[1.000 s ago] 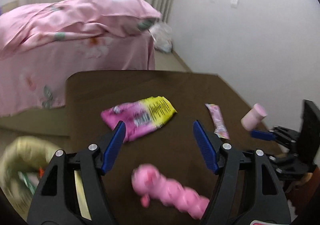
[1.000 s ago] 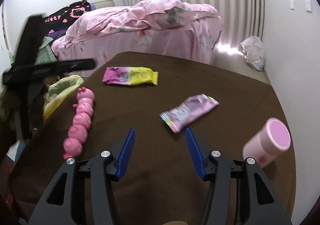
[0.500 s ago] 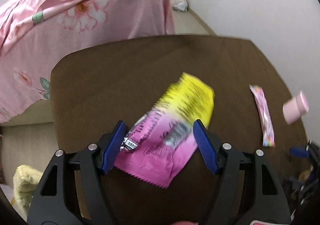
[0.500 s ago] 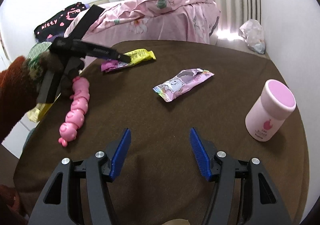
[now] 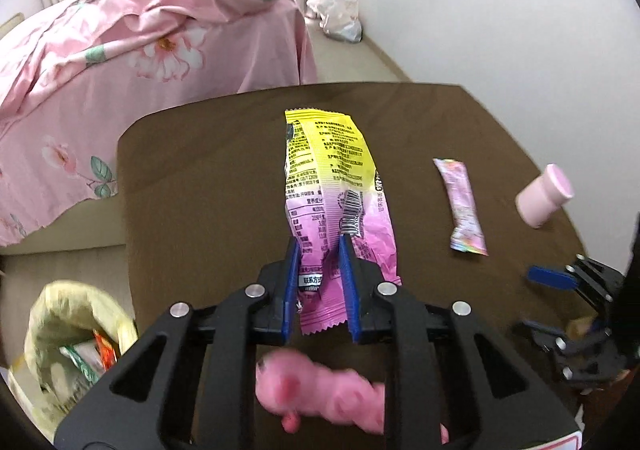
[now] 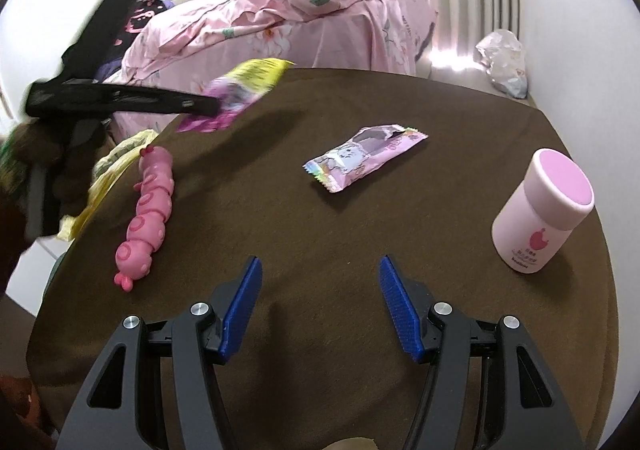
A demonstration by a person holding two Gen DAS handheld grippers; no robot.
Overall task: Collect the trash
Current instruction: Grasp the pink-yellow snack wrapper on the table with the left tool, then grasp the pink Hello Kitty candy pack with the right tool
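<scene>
A yellow and pink snack wrapper [image 5: 328,177] hangs crumpled between the blue pads of my left gripper [image 5: 319,250], whose jaws are closing and press on its pink end. From the right wrist view the wrapper [image 6: 240,89] is lifted off the brown table [image 6: 320,226] at the far left corner. A smaller pink wrapper [image 6: 364,155] lies flat mid-table, also visible as a strip [image 5: 462,205] to the right of my left gripper. My right gripper [image 6: 320,278] stands open over bare table near the front edge, with nothing between its fingers.
A yellow-lined trash bag [image 5: 68,334] holding some wrappers stands on the floor left of the table. A pink caterpillar toy [image 6: 150,205] lies along the left side. A pink bottle [image 6: 540,209] stands at the right. A pink bed [image 5: 140,29] is behind.
My left gripper went forward over the yellow and pink wrapper, its jaws came together on the wrapper's pink end, and the wrapper rose off the table. The right gripper widened slightly and stayed in place.
</scene>
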